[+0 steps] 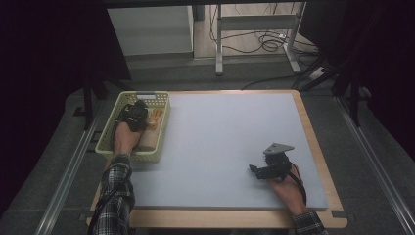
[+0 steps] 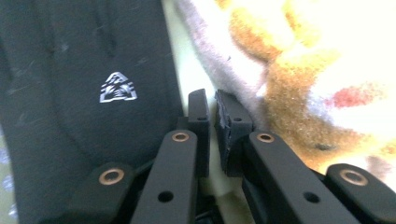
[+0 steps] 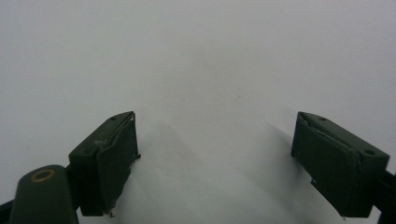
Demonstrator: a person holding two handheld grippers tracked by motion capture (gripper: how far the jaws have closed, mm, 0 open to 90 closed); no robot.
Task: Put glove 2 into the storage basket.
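A pale green mesh basket (image 1: 108, 131) stands at the table's left edge. Inside it lie a black fabric piece (image 2: 84, 93) with a small white logo and a fuzzy white, orange and red cloth (image 2: 299, 70) (image 1: 155, 120). My left gripper (image 1: 133, 115) (image 2: 211, 100) reaches down into the basket between the two, its jaws shut to a thin slit with nothing visible in it. At the right of the white mat (image 1: 220, 132) rests my right gripper (image 1: 255, 170) (image 3: 215, 140), open, with only bare mat between its jaws.
The mat lies on a wooden table top (image 1: 313, 132). Beyond the table stand a white cabinet (image 1: 151, 29) and a metal frame (image 1: 254, 34) with cables on the floor. Rails run along both sides of the table.
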